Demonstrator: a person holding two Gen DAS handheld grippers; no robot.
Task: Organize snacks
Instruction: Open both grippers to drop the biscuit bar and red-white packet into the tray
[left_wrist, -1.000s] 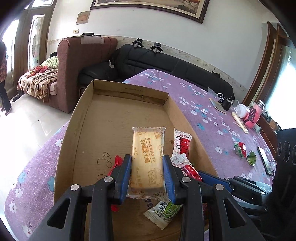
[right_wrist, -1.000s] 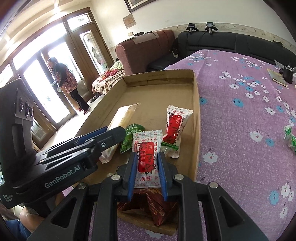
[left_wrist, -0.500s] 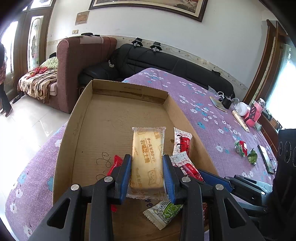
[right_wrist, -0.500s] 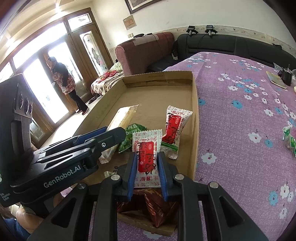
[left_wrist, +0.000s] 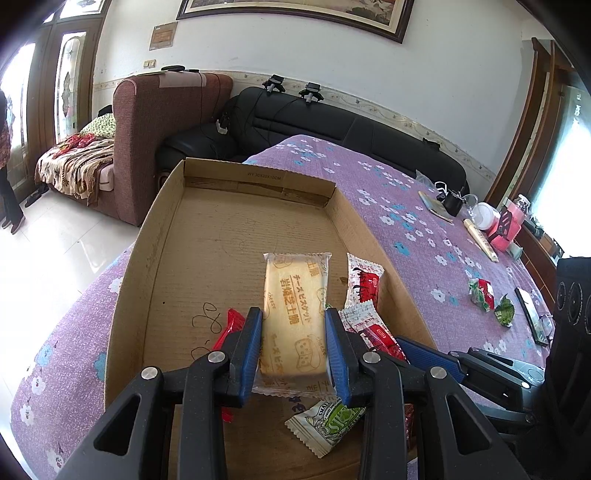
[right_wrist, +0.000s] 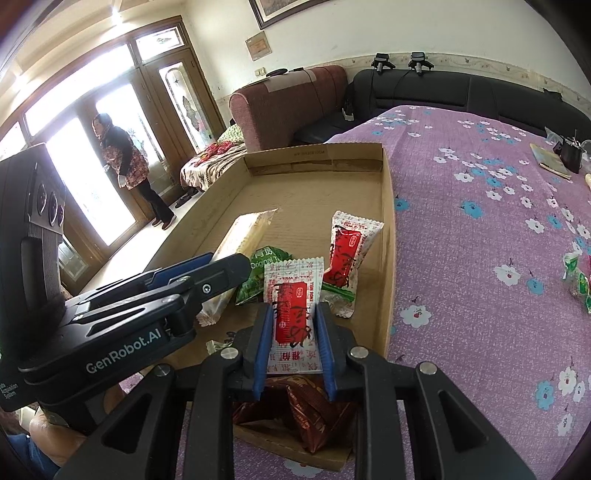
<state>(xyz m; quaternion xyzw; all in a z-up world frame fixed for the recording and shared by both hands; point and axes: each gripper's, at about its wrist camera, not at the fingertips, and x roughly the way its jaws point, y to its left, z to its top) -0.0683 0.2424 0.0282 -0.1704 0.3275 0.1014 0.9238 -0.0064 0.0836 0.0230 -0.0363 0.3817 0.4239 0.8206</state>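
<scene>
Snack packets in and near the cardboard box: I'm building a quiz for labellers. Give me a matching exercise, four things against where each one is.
Things:
1. cheese biscuit
2. red-and-white sachet
3. brown packet
4. phone

Places:
A. on the purple cloth, outside the box
B. between the left tongs
C. at the box's near end, under the right tongs
D. between the right tongs

Pairs: 1-B, 2-D, 3-C, 4-A

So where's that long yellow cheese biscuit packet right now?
In the left wrist view the long yellow cheese biscuit packet sits between the left gripper pads inside the shallow cardboard tray, left of two red-and-white sachets.
</scene>
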